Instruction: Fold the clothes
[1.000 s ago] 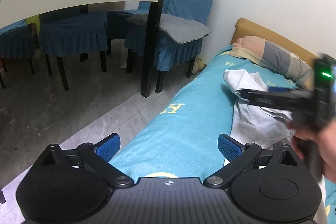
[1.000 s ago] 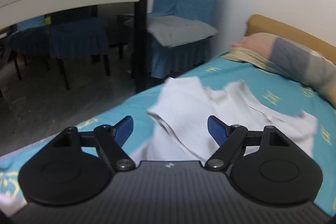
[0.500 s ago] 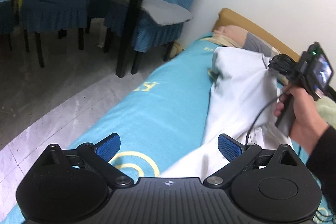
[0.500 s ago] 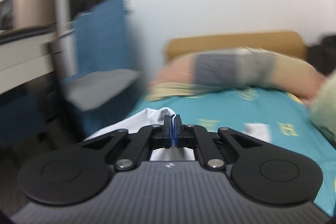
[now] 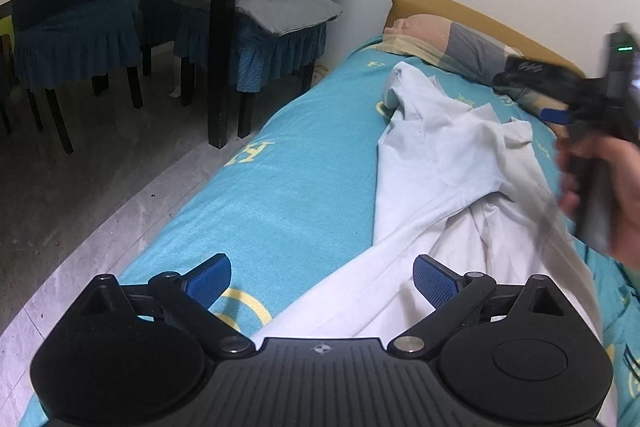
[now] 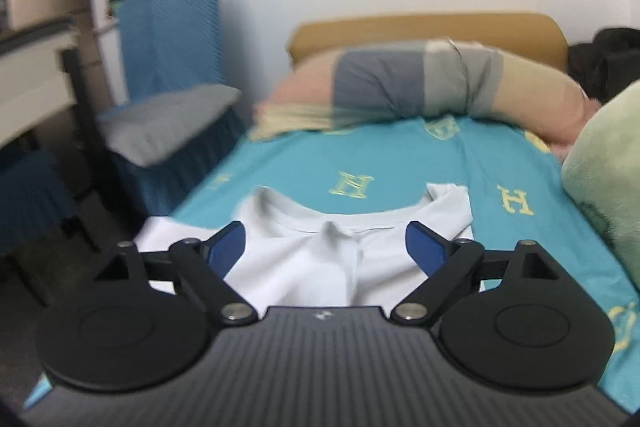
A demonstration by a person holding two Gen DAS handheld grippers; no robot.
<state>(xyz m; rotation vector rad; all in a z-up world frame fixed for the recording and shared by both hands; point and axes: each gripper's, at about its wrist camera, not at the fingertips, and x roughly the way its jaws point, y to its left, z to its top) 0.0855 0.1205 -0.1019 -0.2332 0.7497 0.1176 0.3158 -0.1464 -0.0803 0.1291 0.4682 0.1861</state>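
Across the lower centre of both wrist views, one white shirt (image 5: 436,163) lies rumpled on the turquoise bed (image 5: 288,187), its collar (image 6: 352,219) toward the striped pillow (image 6: 400,87) at the top of the frame. Half a second ago the right tool (image 6: 326,247) was pinched together on the cloth and held it up; now its blue fingers (image 6: 426,247) stand wide apart with nothing between them, and the shirt has dropped flat. That suggests the garment has just been laid out for folding, though creases remain and no fold shows. The left tool (image 5: 322,277) is also spread apart and empty, low over the shirt's near edge. Counted: one shirt, two tools, one pillow, one hand (image 5: 616,195) at the right edge, and at least two blue-covered chairs (image 5: 256,27) in the upper left.
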